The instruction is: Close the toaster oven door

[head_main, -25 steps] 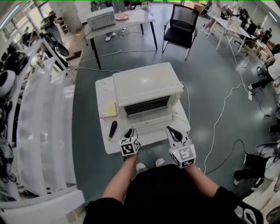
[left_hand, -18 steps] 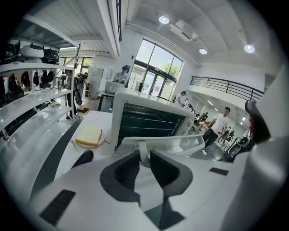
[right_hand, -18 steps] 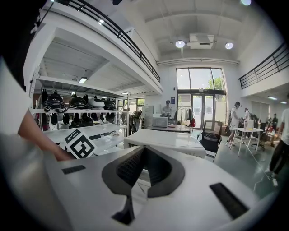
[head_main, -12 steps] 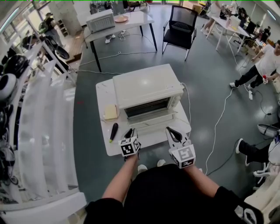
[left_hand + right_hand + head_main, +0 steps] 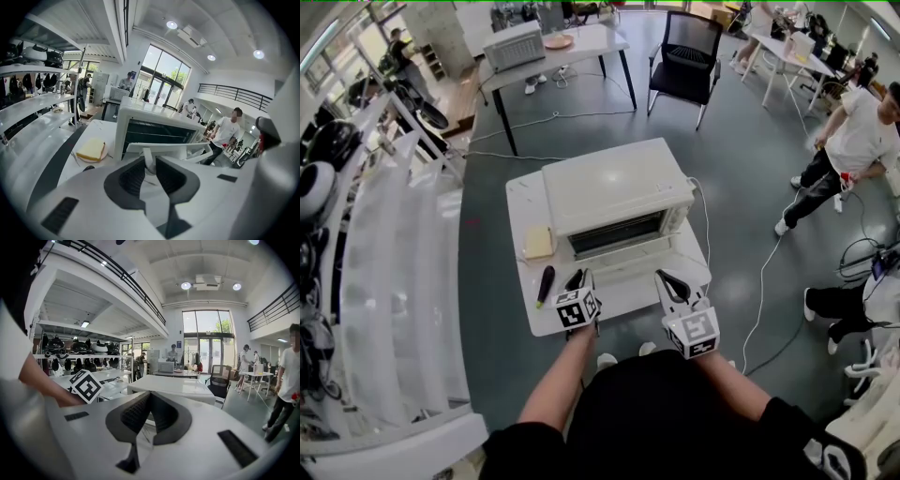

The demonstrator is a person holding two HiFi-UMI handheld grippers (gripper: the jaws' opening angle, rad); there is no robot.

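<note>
The left gripper (image 5: 576,278) (image 5: 149,158) has its jaws closed on a white upright part of the door handle (image 5: 148,160), which fills the narrow gap between them in the left gripper view. Straight ahead of these jaws the toaster oven (image 5: 614,187) stands on the white bench (image 5: 525,202). Its door (image 5: 623,260) is open, folded down flat towards the person, with the dark inside of the oven showing above it. The door's front edge runs crosswise just beyond the jaw tips.

To the left of the left jaws and a little further off, a slice of bread (image 5: 537,241) (image 5: 92,150) lies on a small plate (image 5: 104,155) beside the oven. Nearer, just to the left of those jaws, a dark stick-shaped thing (image 5: 543,280) lies on the bench.

The right gripper (image 5: 662,275) (image 5: 150,394) has its jaws closed with the tips meeting and nothing between them. They are at the right end of the door's front edge, and whether they touch it cannot be told. The oven's top lies ahead of them, and the left gripper's marker cube (image 5: 86,385) shows to their left.

Far off to the right of both pairs of jaws, a person in a white shirt (image 5: 853,141) (image 5: 288,380) stands on the floor.
</note>
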